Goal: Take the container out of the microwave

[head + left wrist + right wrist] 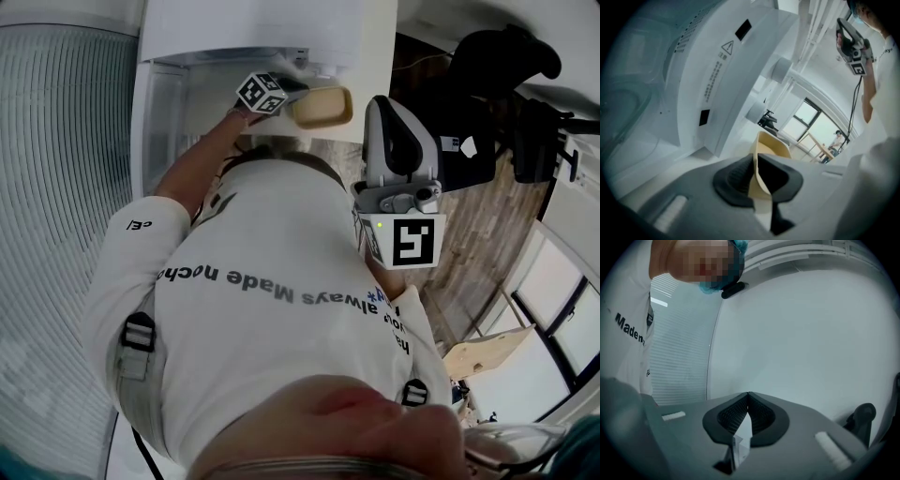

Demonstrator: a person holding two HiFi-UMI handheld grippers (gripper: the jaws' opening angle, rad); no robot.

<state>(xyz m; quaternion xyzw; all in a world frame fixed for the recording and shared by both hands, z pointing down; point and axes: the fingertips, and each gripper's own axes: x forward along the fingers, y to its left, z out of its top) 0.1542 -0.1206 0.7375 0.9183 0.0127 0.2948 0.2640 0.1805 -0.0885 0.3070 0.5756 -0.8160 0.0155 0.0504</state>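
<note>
"So, the tongs first: what have they got?"

"Left gripper [754,161]: pads pinching one thin wall of the beige container [772,149], with the rim edge running up between the jaws. Right gripper [747,394]: jaws pressed together on nothing, held up at the person's side and facing a plain white wall [811,333]."

"And the container, in or out?"

"Out, as far as I can judge. In the head view it hangs from the left gripper just in front of the white microwave [248,33]. The left gripper view shows open room and a window [806,117] behind it, with the microwave's body off to the left."

"What could go wrong from here?"

"It's a one-sided hold on a thin wall. My guess is the container could swing or slide out of the pads if the hand tips or hurries. It could also clip the microwave's edge while it's this close. The other gripper is well apart from it, so it can't steady anything."

"Anything you can't vouch for?"

"Plenty. The container's underside and far rim are hidden, so I can't tell whether it holds anything. The head view cuts off the microwave's cavity and door at the top of the frame. And no view shows where the container might be set down."
</note>
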